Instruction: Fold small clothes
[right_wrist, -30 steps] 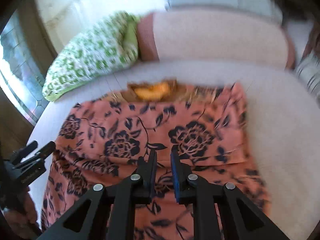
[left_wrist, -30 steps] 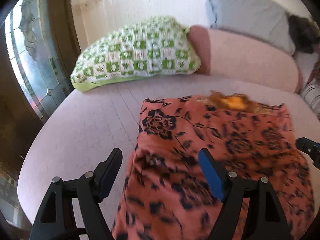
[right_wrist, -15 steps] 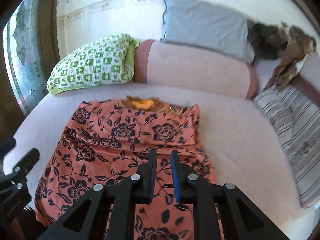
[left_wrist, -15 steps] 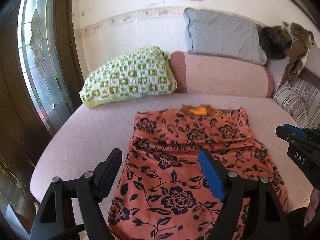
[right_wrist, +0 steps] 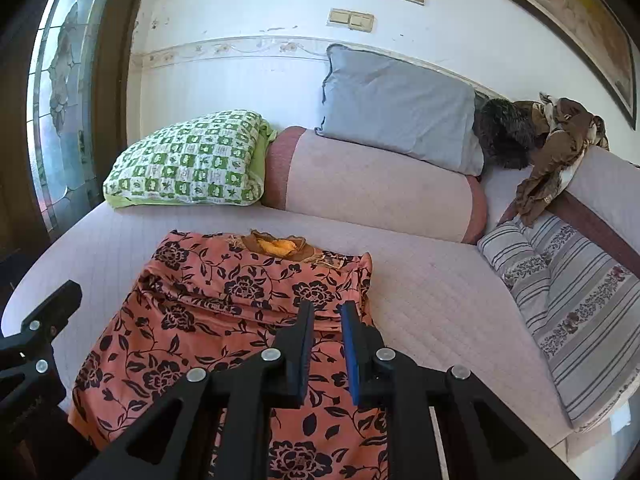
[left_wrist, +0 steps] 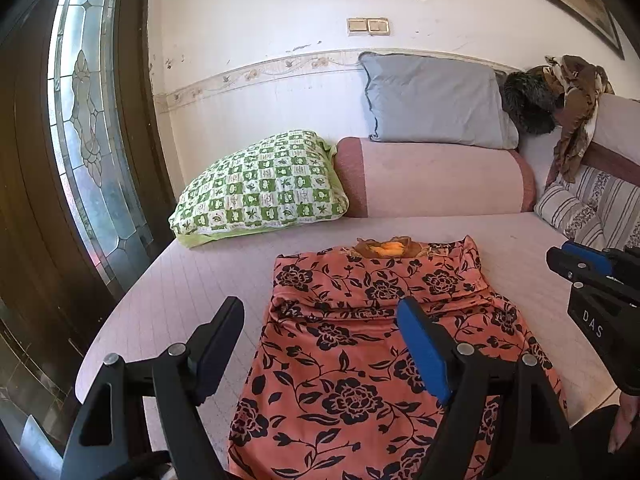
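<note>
Garment: an orange-pink cloth dress printed with black roses lies flat on the pale pink quilted daybed, its neckline toward the far cushions and its skirt end running off the near edge toward the cameras.
Fold: the upper part is doubled over the middle, forming a raised cross-wise ridge; both side edges look turned in, giving a long narrow shape.
Neckline: a brown collar with a yellow-orange lining shows at the far end.
Left gripper: black fingers, one with a blue pad, spread wide and empty, hanging above the near half of the dress and clear of the cloth.
Right gripper: its fingers are drawn in to a narrow slit with nothing between them, raised over the right side of the dress; it also shows at the right edge of the left wrist view.
Hand: part of a person's hand shows at the lower right corner, too cropped to say more.
Cushions: a green-and-white checked pillow lies at the far left, beside a pink cylindrical bolster; a grey-blue square cushion leans on the wall above it.
Right side: a striped grey cushion rests along the daybed's edge, with a brown crumpled cloth draped over the backrest.
Left side: a dark wooden door with a leaded glass panel.
</note>
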Demonstrator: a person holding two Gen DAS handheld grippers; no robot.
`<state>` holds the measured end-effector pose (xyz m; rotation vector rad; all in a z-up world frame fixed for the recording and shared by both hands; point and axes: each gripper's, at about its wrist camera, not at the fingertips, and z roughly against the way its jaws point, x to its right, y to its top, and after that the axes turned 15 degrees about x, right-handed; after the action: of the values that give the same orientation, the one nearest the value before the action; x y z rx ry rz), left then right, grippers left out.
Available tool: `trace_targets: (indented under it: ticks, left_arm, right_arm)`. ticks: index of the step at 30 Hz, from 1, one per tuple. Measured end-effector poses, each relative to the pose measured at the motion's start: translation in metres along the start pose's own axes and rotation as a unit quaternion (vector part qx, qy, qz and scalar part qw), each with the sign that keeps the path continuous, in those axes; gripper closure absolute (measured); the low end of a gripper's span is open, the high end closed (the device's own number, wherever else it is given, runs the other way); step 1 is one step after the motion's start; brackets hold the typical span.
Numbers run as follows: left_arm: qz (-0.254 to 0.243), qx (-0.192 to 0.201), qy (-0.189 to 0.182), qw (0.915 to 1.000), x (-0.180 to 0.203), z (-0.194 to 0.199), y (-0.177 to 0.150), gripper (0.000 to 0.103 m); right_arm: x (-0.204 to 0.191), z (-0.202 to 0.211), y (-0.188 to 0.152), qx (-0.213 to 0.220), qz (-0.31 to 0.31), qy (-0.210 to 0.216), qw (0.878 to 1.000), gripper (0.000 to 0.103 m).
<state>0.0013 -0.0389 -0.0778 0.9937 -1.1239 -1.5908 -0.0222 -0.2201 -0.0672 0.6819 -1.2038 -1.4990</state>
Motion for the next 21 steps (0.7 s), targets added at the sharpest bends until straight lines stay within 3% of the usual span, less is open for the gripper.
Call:
trace_targets:
  ticks: [21]
  left_arm:
    - [0.000,-0.034,0.028,0.9990,-0.012,-0.013,-0.032,0.023]
  right_arm:
    - [-0.026,-0.003,-0.023,-0.006,0.046,0.014,0.999,0.086]
